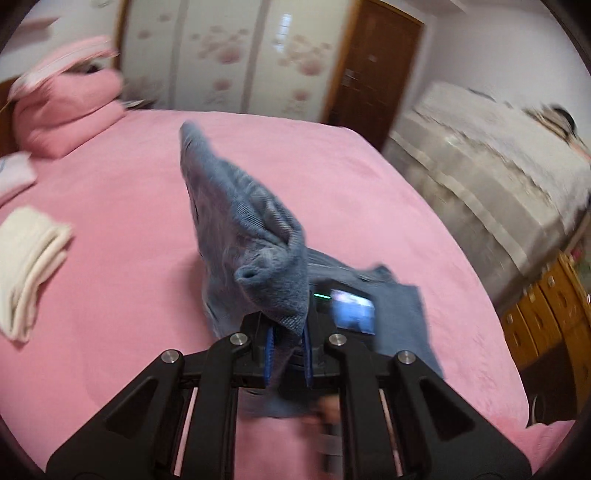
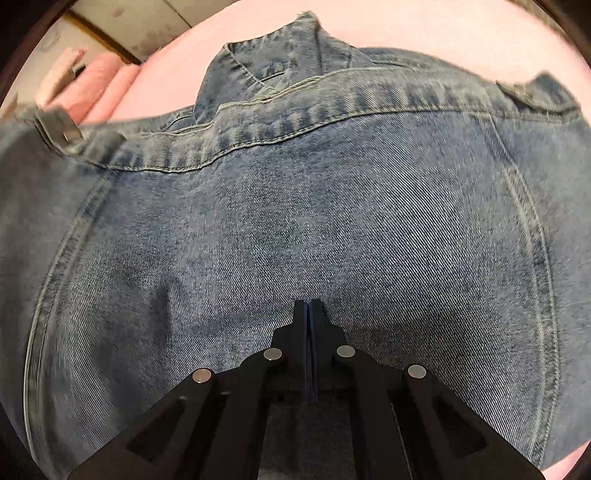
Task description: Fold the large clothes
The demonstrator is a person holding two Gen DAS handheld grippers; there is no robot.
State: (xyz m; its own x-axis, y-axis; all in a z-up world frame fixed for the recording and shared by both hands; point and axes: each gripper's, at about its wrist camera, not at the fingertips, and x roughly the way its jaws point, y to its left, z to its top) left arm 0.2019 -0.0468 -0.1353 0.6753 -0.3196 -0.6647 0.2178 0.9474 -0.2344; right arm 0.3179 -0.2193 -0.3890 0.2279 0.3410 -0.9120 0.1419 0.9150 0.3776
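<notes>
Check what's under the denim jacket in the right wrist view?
Pink bedsheet shows past the denim jacket's collar and edges, so the jacket lies on the bed. Directly beneath, the denim covers everything. The shut right hand-held gripper sits over its back panel.

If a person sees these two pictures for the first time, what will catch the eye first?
First, the blue denim garment: the left gripper is shut on one part of it and holds it high above the pink bed. In the right wrist view the denim fills nearly the whole picture, with the shut right gripper pointing down at its middle. After that, the folded cream cloth at the bed's left edge.
</notes>
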